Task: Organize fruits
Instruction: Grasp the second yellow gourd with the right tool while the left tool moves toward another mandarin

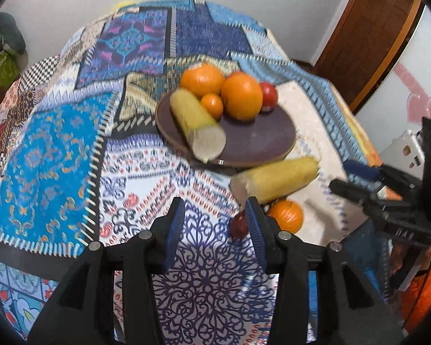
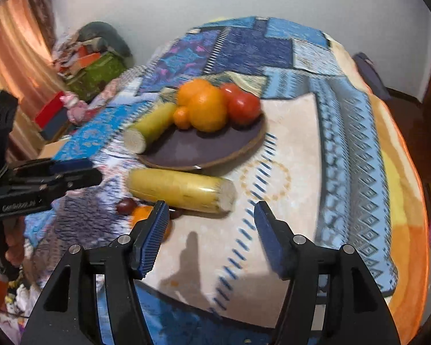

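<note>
- The left gripper hovers over the patterned blanket with its jaws spread and nothing between them.
- Just past its right finger lie a small dark red fruit and a loose orange; the fruit sits close against the blue pad, though blur makes it hard to say whether they touch.
- Beyond those two, a loose yellow corn cob lies on the blanket, just in front of the dark round plate.
- The plate carries another corn cob, two large oranges, a small orange and a red tomato.
- The right gripper is also spread wide and empty, aimed at the loose cob's cut end, near but apart from it.
- The left gripper's closed-looking tip shows at the left edge of the right wrist view.
</note>
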Tool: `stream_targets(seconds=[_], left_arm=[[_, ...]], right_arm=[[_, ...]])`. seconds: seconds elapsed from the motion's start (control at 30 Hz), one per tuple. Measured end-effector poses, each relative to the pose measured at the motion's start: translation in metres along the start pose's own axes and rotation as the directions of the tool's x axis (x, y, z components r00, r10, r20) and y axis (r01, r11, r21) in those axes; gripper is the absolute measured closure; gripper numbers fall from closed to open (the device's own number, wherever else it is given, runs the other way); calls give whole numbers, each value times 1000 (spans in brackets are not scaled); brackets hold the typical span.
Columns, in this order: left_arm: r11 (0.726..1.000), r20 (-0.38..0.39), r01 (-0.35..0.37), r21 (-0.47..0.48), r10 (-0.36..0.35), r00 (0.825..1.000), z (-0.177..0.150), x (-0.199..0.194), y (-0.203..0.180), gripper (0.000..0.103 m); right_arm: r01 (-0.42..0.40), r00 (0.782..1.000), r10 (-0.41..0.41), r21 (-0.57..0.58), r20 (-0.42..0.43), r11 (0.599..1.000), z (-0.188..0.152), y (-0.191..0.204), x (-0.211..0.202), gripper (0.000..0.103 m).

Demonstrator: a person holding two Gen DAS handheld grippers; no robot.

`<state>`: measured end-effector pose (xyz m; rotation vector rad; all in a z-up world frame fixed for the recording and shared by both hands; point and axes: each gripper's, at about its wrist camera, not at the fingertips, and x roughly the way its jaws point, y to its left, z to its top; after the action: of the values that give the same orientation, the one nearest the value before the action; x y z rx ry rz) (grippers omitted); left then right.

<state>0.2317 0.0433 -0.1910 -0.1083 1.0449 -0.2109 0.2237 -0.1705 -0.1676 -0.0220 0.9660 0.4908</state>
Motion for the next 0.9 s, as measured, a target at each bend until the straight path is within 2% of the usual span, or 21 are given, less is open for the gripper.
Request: stream_targets(seconds=[0.2, 0.47, 0.57, 0.67, 0.7, 0.73, 0.83, 0.9], left_arm=[[1000, -28, -10, -14, 9, 1000, -1, 21, 3, 59], [1000, -32, -31, 1, 31, 999, 5, 32, -1, 59], [1000, -39, -23, -5, 23, 999, 7, 30, -1, 62], [1000, -39, 10, -5, -10, 999, 10, 27, -7, 73], [999, -43, 37, 3, -37, 998, 10, 26, -11, 86], [999, -47, 48, 7, -47, 998, 11, 26, -14, 94], [999, -42, 26, 45, -25, 999, 15, 26, -30, 94], [998, -40, 37, 49, -35, 999, 18, 27, -37, 94]], right_arm=[[70, 998, -70, 54, -3, 996, 2, -24, 9, 45], [69, 997, -68, 58, -20, 996, 3, -25, 23, 46], [46, 999, -44, 80, -26, 996, 2, -27, 22, 47], [48, 999, -46, 80, -27, 996, 2, -28, 21, 51], [46, 999, -44, 80, -25, 996, 2, -29, 20, 53], [44, 999, -42, 82, -24, 996, 2, -29, 19, 53], [68, 998, -66, 81, -18, 994, 4, -32, 16, 56], [76, 997, -76, 100, -11, 992, 4, -40, 13, 57]])
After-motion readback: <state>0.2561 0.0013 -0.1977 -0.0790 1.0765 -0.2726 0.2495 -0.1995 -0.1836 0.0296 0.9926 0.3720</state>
